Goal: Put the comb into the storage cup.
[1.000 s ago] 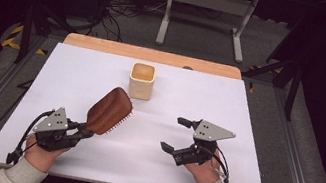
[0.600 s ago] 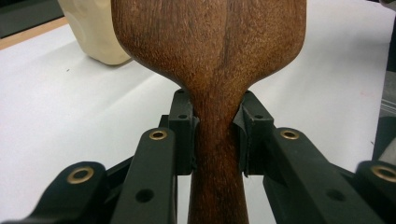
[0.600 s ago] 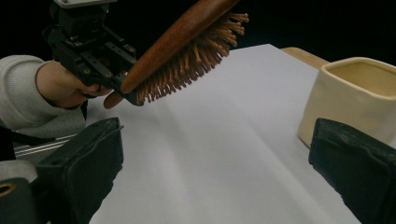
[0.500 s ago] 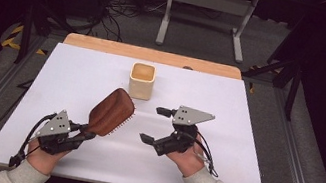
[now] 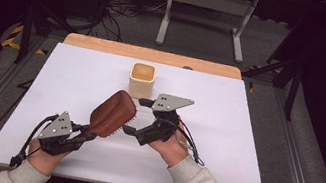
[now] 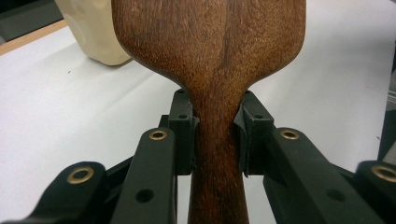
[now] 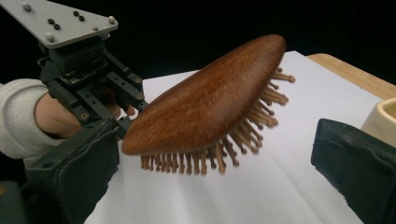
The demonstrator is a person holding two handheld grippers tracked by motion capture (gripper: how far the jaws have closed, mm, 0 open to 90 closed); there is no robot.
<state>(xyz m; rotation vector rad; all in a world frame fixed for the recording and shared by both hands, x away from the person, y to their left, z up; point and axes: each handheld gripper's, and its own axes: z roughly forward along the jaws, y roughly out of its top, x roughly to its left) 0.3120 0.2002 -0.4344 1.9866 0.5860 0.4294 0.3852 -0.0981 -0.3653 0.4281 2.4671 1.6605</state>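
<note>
A brown wooden hairbrush [image 5: 114, 112] hangs tilted above the white table [image 5: 224, 133], bristles facing right and down. My left gripper [image 5: 87, 135] is shut on its handle [image 6: 215, 186], with the pads pressing both sides just below the brush head [image 6: 210, 46]. My right gripper [image 5: 135, 116] sits right beside the head on its bristle side. Its jaws have just been opening and stand wide. In the right gripper view the brush [image 7: 210, 102] lies in the gap of my right gripper [image 7: 215, 182], untouched by either jaw. The left gripper [image 7: 93, 93] shows behind it.
A cream square cup [image 5: 142, 79] stands upright on the table just behind the brush and the right gripper, and it shows at the cup's edge [image 7: 385, 119] and top left [image 6: 93, 28]. A wooden strip [image 5: 152, 55] runs along the table's far edge.
My right gripper has moved left across the table from the right side up to the bristle side of the brush head. The left gripper and the brush have stayed put.
</note>
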